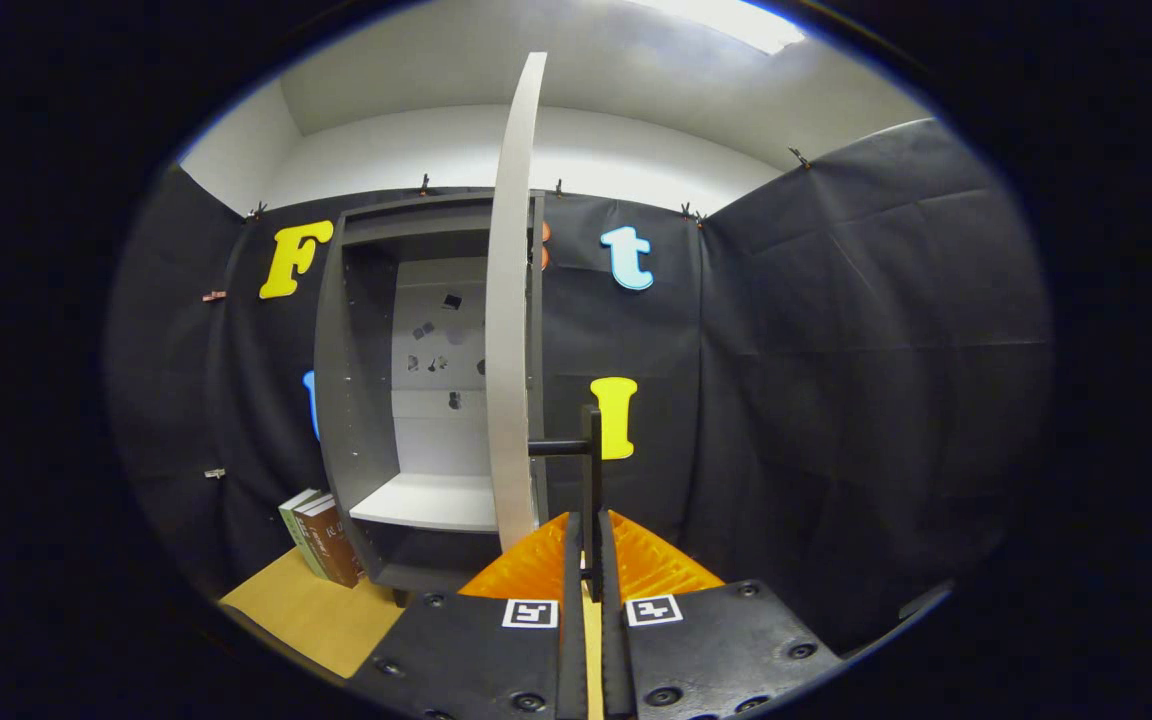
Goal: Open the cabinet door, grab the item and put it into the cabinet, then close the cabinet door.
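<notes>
A tall grey cabinet [366,400] stands against the booth wall with its door [511,300] swung out edge-on toward me. My gripper [591,545] is shut on the door's black bar handle [591,470], which runs upright between my fingers and joins the door by a short stub. Inside, a white shelf [431,500] and a pale back panel with small dark marks show. Left of the cabinet, beyond my fingers, two or three books [321,540] stand upright on the wooden tabletop [306,615].
Black cloth walls close in the booth behind and to the right of the cabinet. The open door stands between my fingers and the cabinet's inside. The books lean close to the cabinet's left side.
</notes>
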